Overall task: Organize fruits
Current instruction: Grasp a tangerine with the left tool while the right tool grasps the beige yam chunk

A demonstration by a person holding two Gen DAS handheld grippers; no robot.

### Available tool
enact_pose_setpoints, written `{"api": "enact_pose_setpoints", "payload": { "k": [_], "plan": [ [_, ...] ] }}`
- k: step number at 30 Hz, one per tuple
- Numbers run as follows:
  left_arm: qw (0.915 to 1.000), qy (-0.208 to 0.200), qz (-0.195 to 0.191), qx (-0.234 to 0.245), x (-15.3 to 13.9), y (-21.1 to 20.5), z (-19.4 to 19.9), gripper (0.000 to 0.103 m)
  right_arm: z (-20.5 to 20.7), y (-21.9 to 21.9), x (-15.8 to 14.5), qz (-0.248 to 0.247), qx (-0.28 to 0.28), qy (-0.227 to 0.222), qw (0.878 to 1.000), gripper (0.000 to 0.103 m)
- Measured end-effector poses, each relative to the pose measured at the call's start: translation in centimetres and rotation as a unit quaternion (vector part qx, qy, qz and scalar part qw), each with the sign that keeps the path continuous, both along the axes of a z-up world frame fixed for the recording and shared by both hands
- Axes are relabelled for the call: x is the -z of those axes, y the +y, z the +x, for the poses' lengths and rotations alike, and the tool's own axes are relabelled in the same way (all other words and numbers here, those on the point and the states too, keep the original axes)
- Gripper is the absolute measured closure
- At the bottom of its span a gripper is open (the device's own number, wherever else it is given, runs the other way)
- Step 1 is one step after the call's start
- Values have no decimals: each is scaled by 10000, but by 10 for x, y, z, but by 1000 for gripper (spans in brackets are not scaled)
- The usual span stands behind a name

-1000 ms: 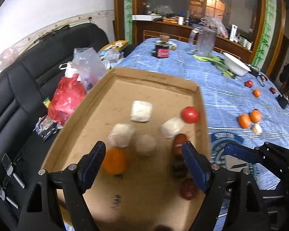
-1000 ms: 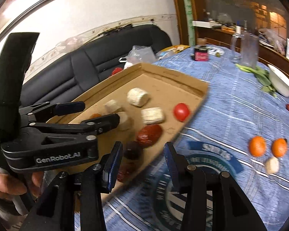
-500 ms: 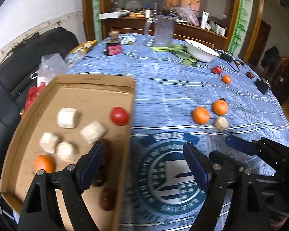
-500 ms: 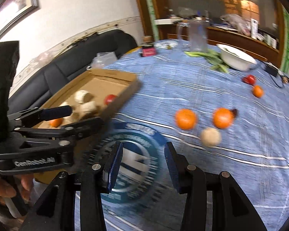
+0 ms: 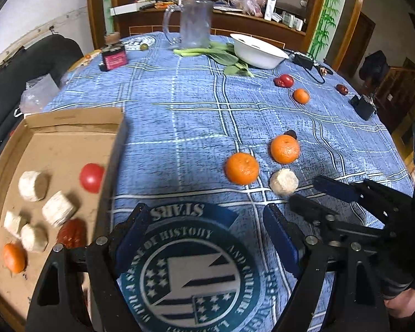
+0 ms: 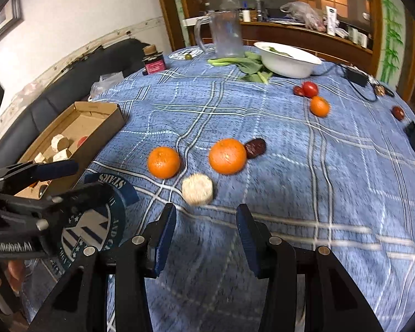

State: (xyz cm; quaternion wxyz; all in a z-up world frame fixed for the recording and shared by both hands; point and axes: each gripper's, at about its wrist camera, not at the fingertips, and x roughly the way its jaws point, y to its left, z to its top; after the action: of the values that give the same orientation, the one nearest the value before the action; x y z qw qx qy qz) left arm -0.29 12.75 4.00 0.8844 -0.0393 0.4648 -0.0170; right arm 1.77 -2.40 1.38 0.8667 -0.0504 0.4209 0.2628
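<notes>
Both tilted down over the blue tablecloth (image 5: 196, 127). Left gripper (image 5: 204, 238) spread wide, empty, above the printed emblem (image 5: 191, 274). Right gripper (image 6: 206, 238) parted, empty, near the pale round fruit (image 6: 197, 192).

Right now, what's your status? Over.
Left gripper and right gripper open, empty. Two oranges and a pale chunk ahead on the tablecloth. Box part-filled. Nothing blocking.

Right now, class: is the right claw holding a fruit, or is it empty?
Empty. The right claw hangs open over bare blue tablecloth, nothing between its pads; the pale round fruit lies just beyond them.
</notes>
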Motion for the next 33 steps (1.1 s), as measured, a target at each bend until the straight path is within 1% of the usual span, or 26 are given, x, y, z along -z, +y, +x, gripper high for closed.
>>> {"api": "enact_pose_setpoints", "payload": {
  "k": [2,5,6,7,8,9,11,14,16,21,22,23,24,25,28,33],
  "plan": [
    [9999,15,75,-79,1,0,6,20,8,7,4,-140,-60,4,9999,52],
    [9999,100,5,-125,4,2,13,20,18,12,11,-87,-205,83,9997,52],
    [9999,101,33,-127,5,2,15,20,17,16,10,-153,-286,-22,9995,53],
    [9999,109,48,-123,6,2,16,20,15,18,11,-242,-340,-66,9991,62],
    [9998,133,52,-119,7,0,19,20,13,22,11,-438,-366,-180,9982,68],
    [9998,149,43,-111,8,-1,21,20,11,22,11,-457,-398,-195,9980,73],
    [9998,162,48,-72,9,-6,26,20,10,15,9,-293,-366,-127,9988,73],
    [9999,165,51,10,11,-15,34,20,9,4,4,-249,-180,-206,9993,73],
    [9998,176,53,66,13,-21,40,20,10,-7,1,-88,-74,-150,9998,73],
    [9998,135,49,154,19,-29,48,21,10,-14,3,11,2,-78,10000,73],
    [9997,104,83,196,21,-30,49,28,10,-13,3,18,0,-74,10000,73],
    [9997,94,104,221,22,-31,50,38,10,-13,3,18,-5,-79,10000,73],
    [9996,125,118,242,24,-31,51,66,10,-12,2,20,-17,-81,10000,73],
    [9992,173,-65,343,26,-31,51,71,10,-12,2,22,-23,-83,10000,73],
    [9992,127,20,376,25,-33,50,72,9,-12,1,26,-13,-96,10000,73],
    [9992,17,-65,401,17,-31,37,73,2,-12,-2,77,4,-90,9999,73]
  ]
}}
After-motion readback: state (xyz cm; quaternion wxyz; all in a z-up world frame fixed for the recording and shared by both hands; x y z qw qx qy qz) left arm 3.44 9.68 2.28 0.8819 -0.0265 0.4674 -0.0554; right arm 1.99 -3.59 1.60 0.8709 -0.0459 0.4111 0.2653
